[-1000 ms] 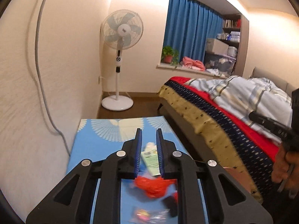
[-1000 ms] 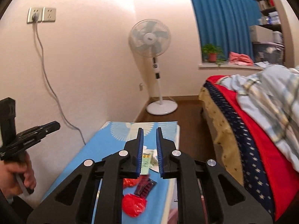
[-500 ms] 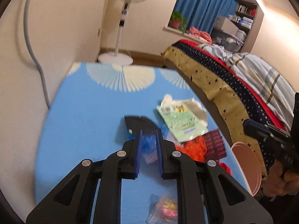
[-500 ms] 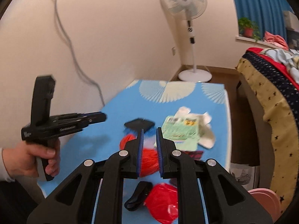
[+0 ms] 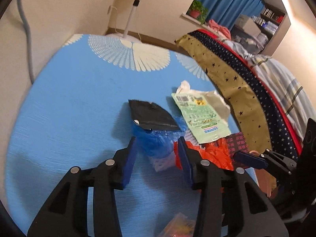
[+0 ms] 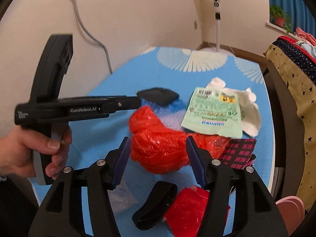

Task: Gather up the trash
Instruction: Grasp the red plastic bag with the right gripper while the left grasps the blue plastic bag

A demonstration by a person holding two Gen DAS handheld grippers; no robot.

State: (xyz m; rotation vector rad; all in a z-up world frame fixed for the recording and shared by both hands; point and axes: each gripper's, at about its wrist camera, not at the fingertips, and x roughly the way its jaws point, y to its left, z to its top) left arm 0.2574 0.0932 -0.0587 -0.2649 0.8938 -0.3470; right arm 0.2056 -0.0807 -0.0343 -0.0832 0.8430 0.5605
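Trash lies in a loose heap on the blue table (image 5: 65, 118). Left wrist view: left gripper (image 5: 157, 144) jaws parted and opening, pads clear of everything; crumpled blue plastic bag (image 5: 152, 140) sits between the fingertips, untouched as far as can be told; black wrapper (image 5: 152, 116) just ahead of the tips, lying on the bag; green packet (image 5: 201, 118) ahead and to the right, over white paper (image 5: 217, 100); orange bag (image 5: 215, 154) just right of the right finger; dark printed wrapper (image 5: 237, 142) beyond it; right gripper's blue-padded tip enters from the right edge. Right wrist view: right gripper (image 6: 158, 144) jaws wide and opening, straddling the red-orange plastic bag (image 6: 156, 148), pads not pressing it; green packet (image 6: 213, 112) ahead-right; small red bag (image 6: 189, 209) and black strap (image 6: 154, 207) under the gripper body; left gripper (image 6: 138, 100) comes in from the left, its tip at the black wrapper (image 6: 158, 96); a hand (image 6: 29, 154) grips its handle; fan (image 6: 217, 9) stands far ahead.
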